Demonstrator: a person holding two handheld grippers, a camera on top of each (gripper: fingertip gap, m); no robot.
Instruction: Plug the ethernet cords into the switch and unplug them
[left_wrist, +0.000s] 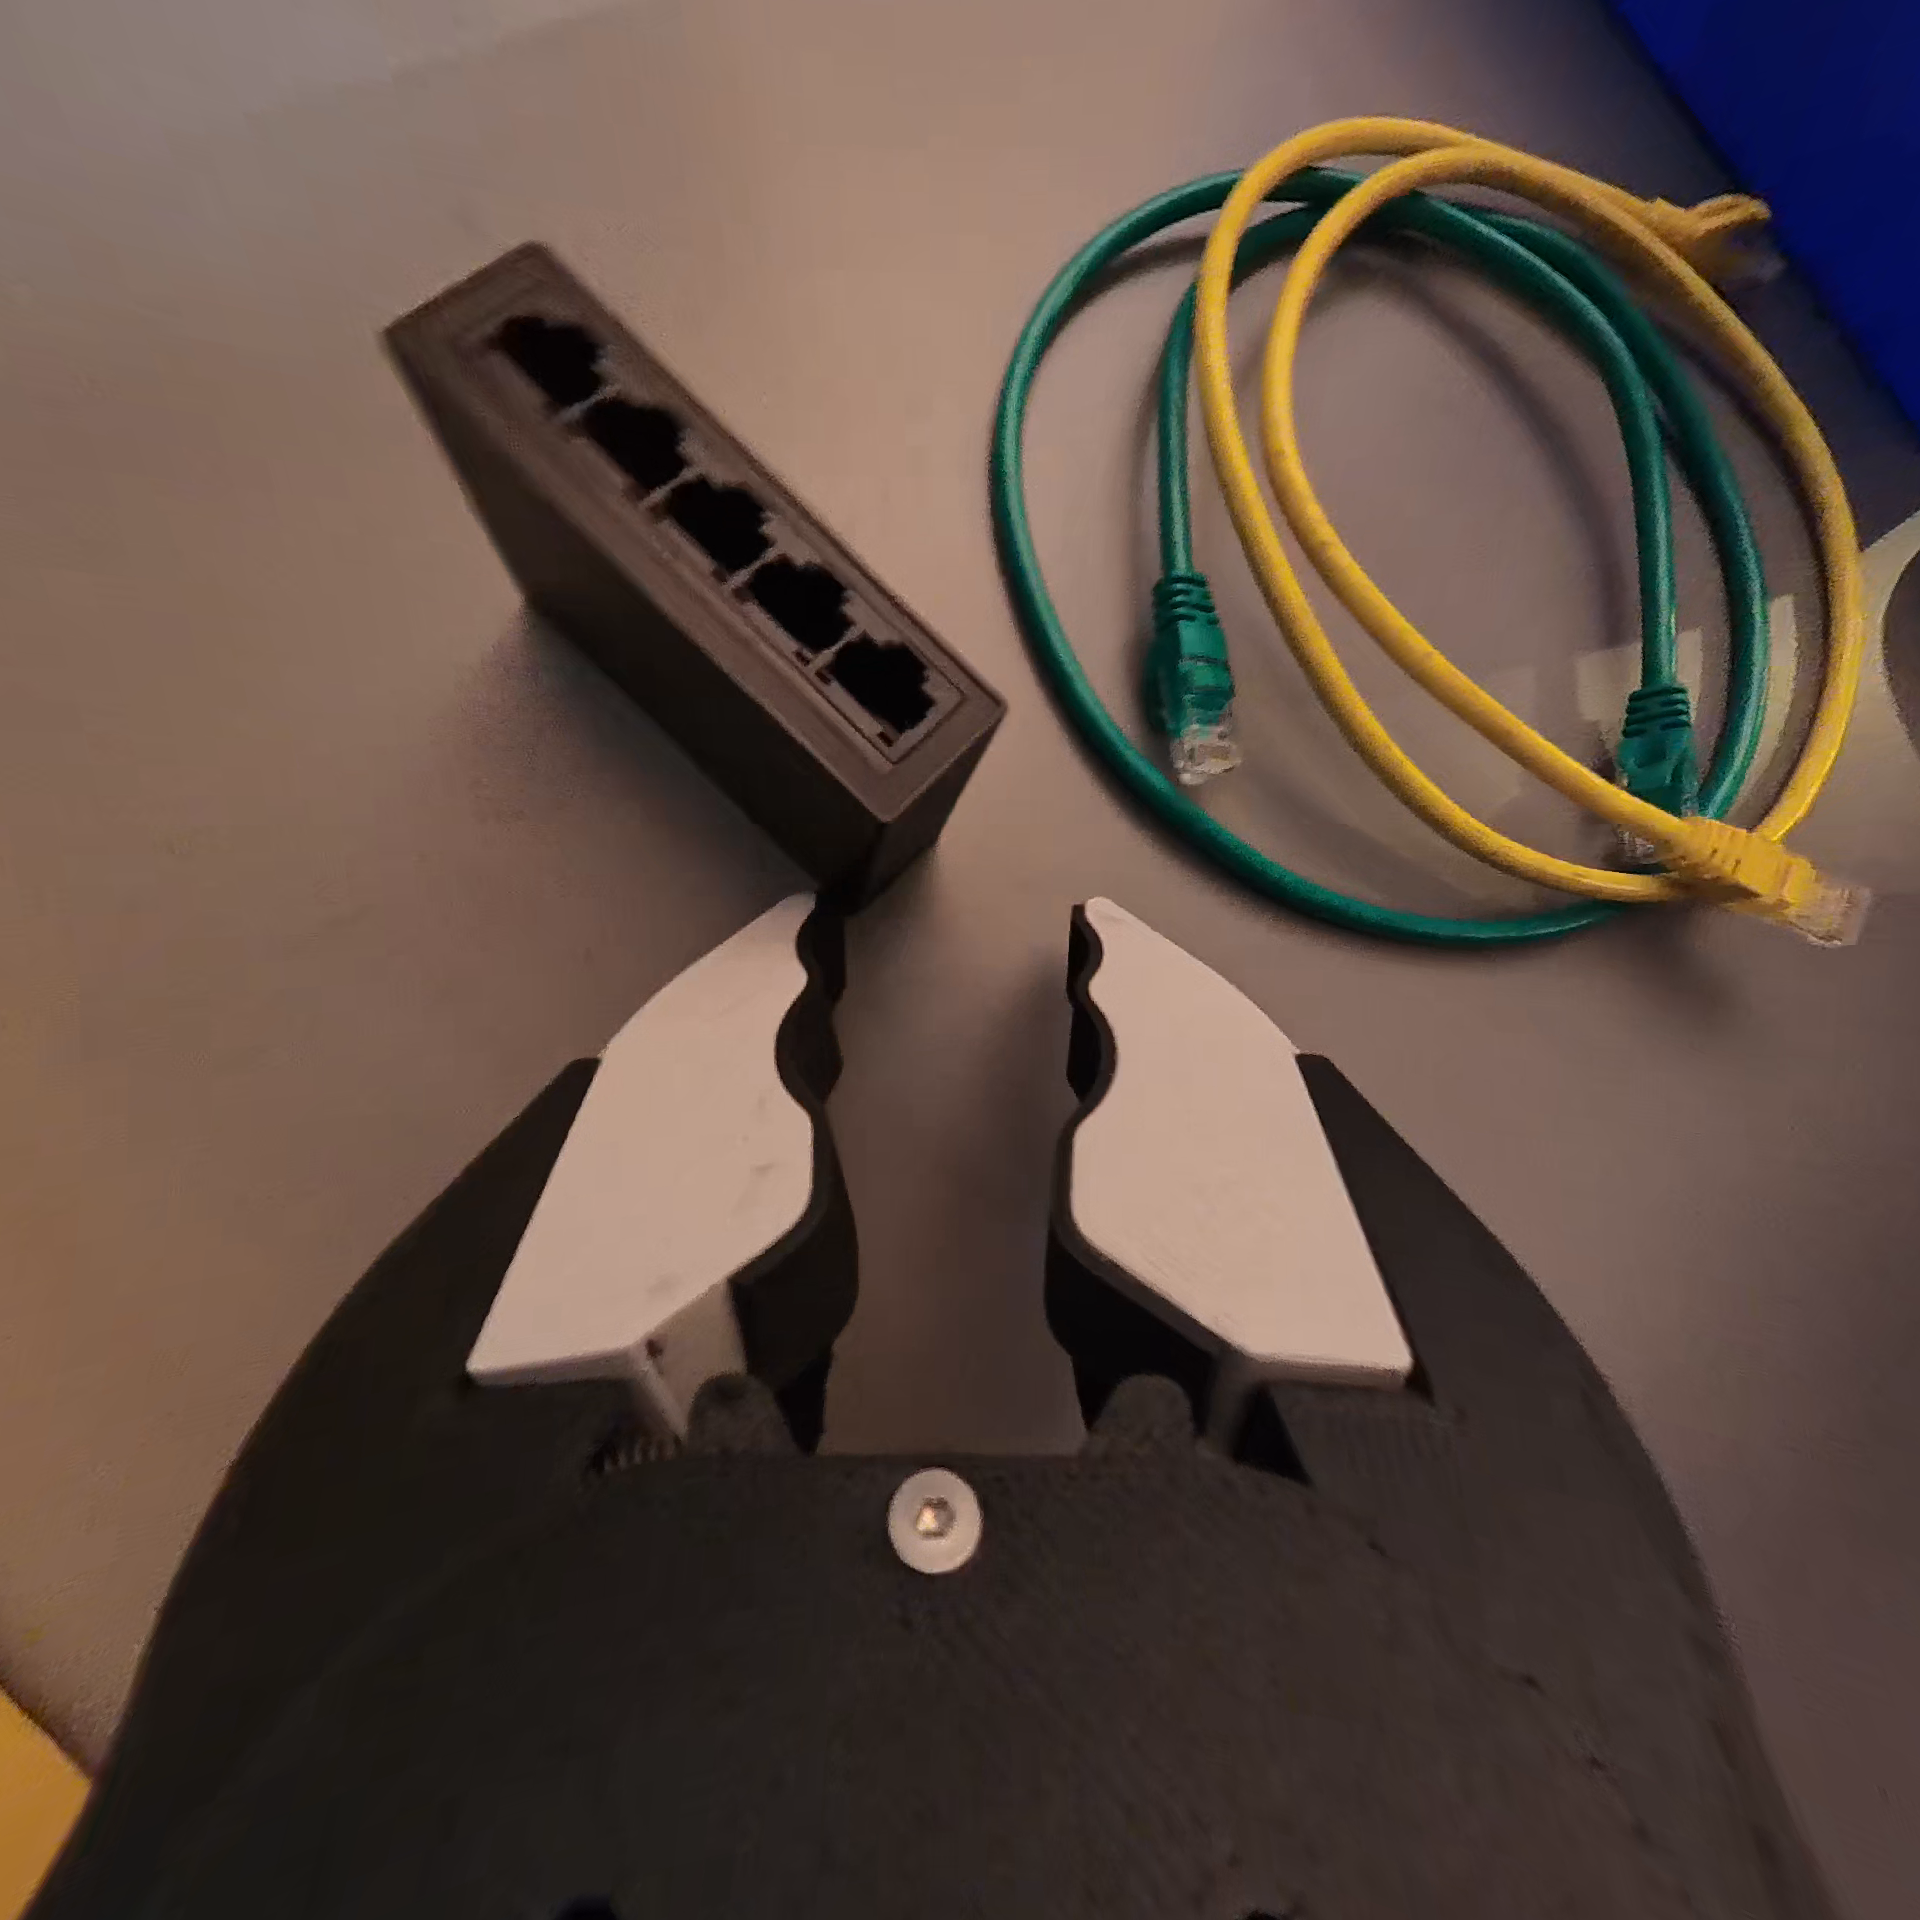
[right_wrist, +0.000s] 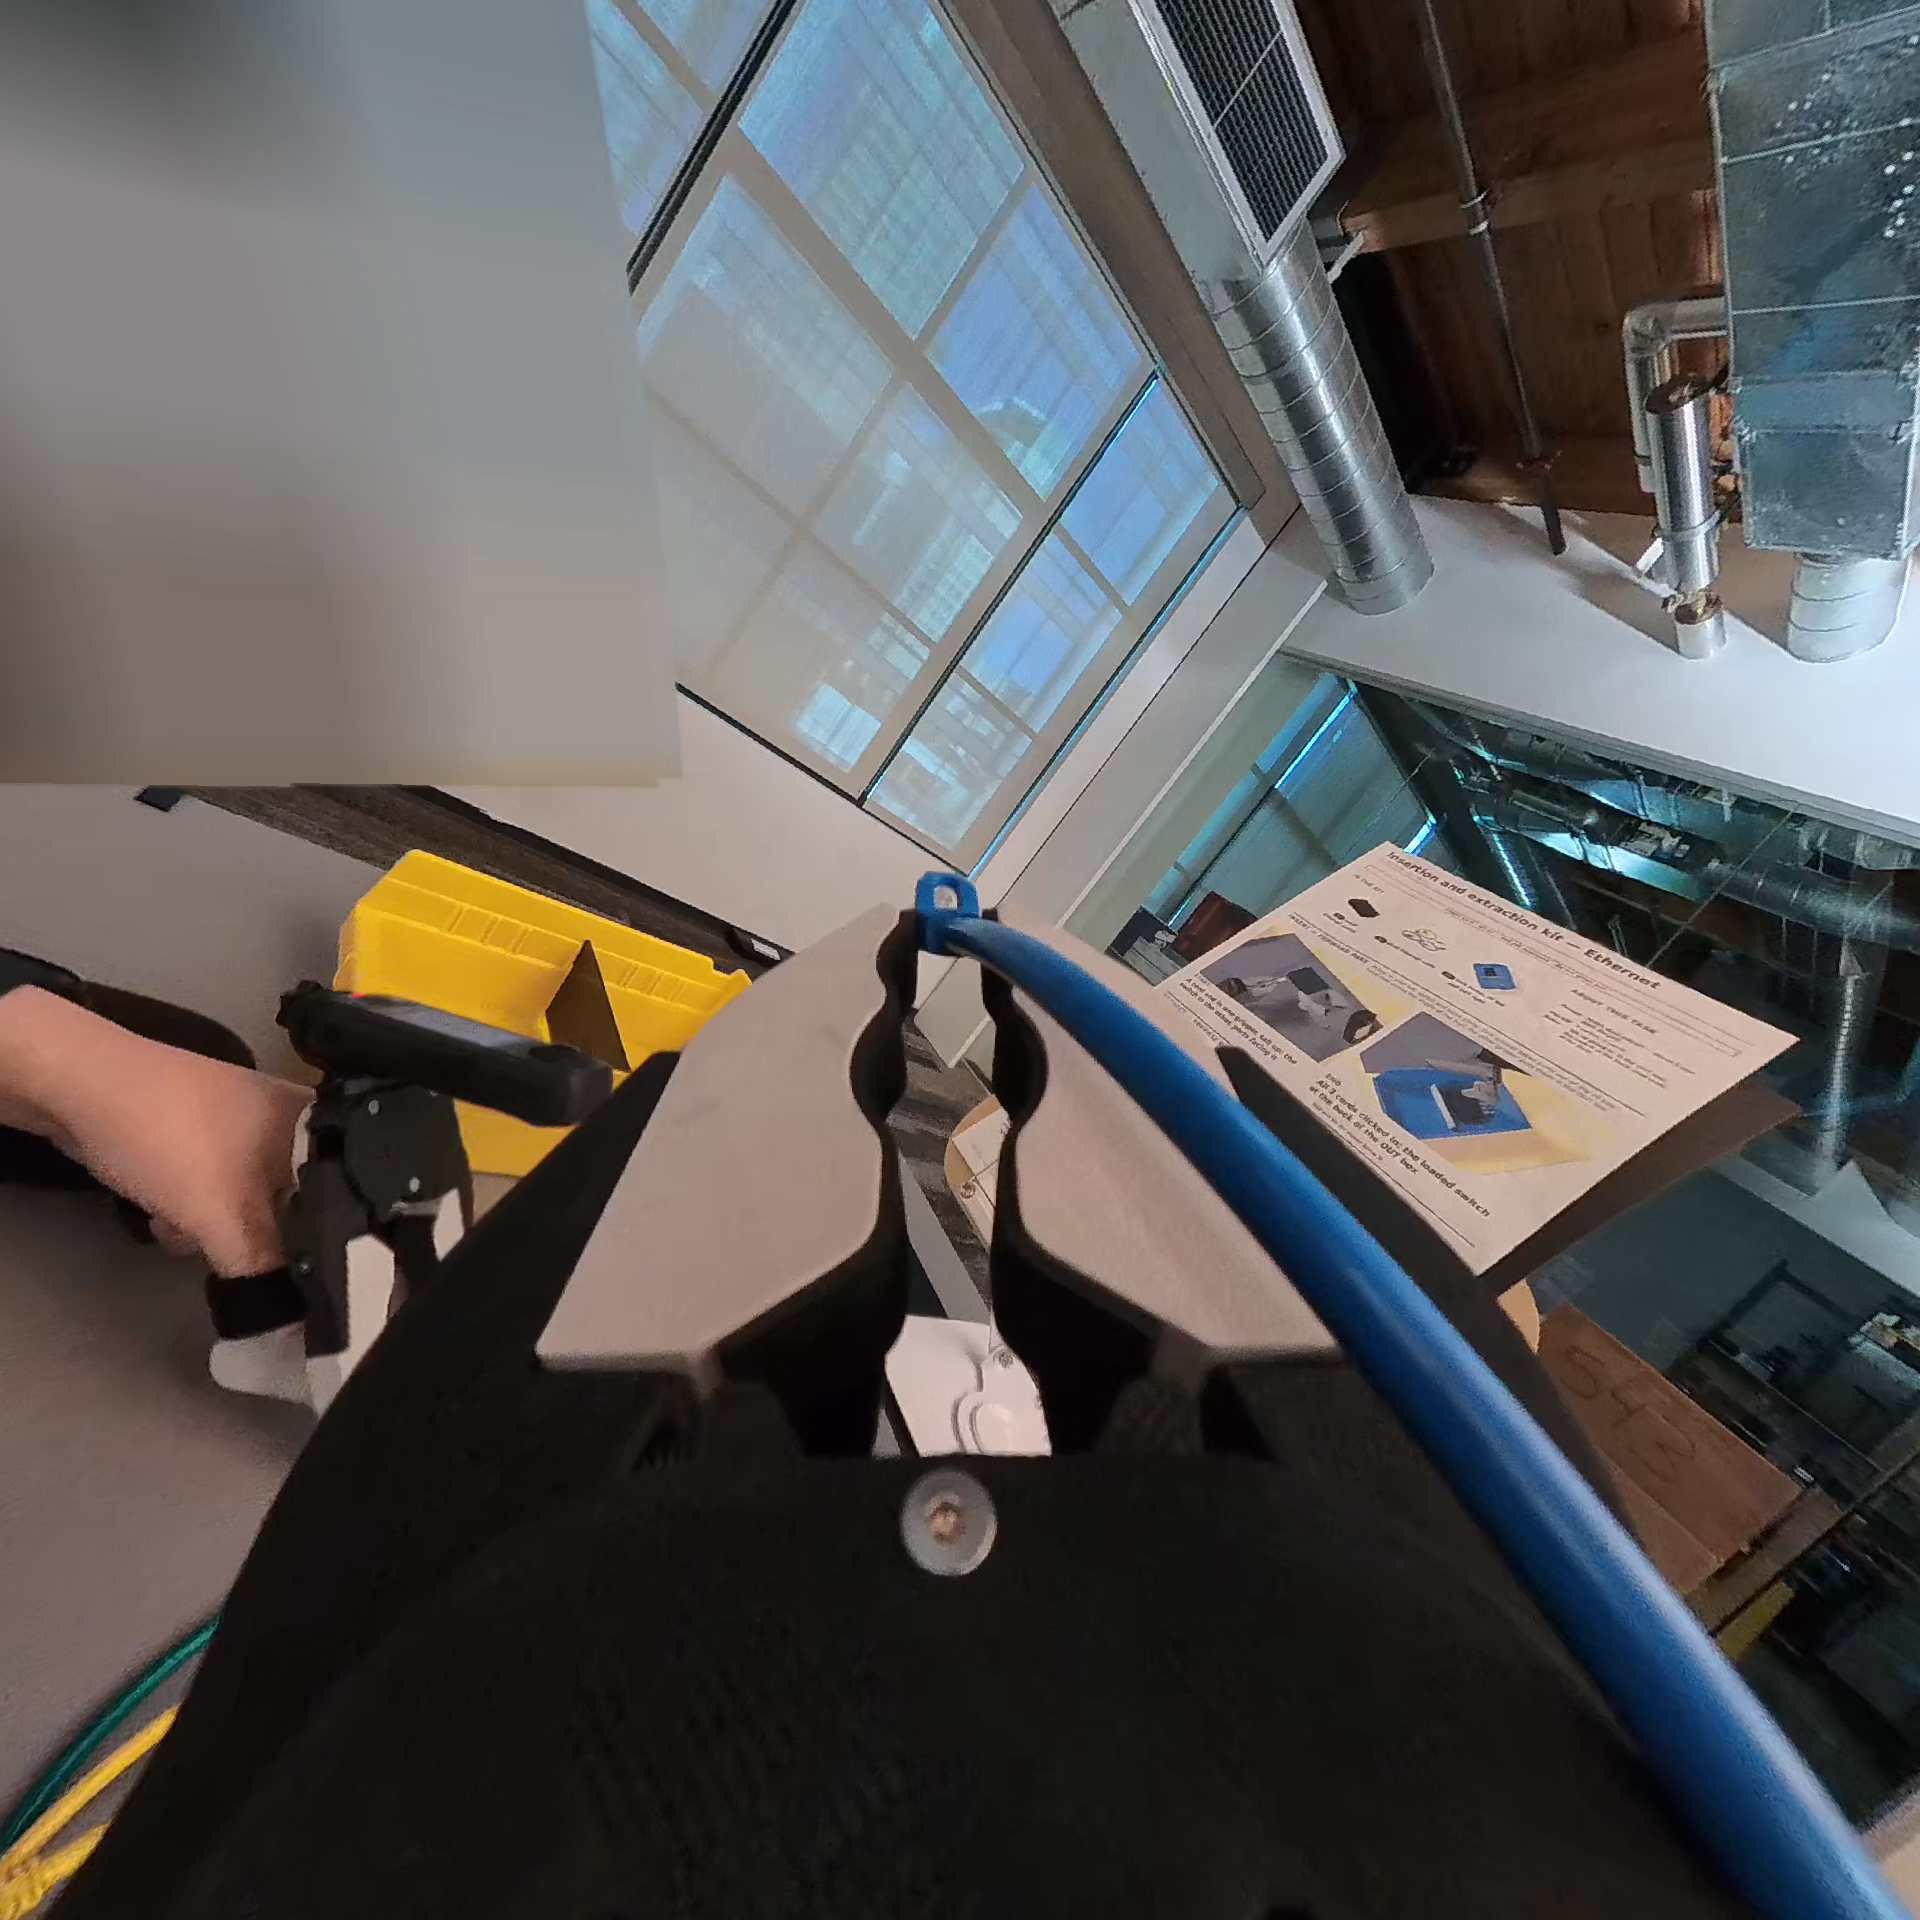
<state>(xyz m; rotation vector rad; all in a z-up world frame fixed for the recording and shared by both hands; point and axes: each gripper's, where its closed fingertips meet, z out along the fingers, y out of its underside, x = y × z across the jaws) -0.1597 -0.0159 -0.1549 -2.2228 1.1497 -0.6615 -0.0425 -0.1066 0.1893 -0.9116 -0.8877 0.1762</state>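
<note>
The left wrist view looked down steeply at the table (left_wrist: 312, 1039) from close above, along its own fingers, whose tips ended just before the near corner of the switch (left_wrist: 686, 592). The switch filled the upper left; the green cord (left_wrist: 1013, 561) and yellow cord (left_wrist: 1247, 457) lay to its right. The right wrist view was tilted upward and rolled (the window (right_wrist: 904, 436) stood slanted), looking far across the room. Both views shared only those two cords.

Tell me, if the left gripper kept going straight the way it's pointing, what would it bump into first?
Probably the bare table. The open left gripper aims between the black switch and green cord; its left fingertip might clip the switch's corner. Depth is unclear.
</note>
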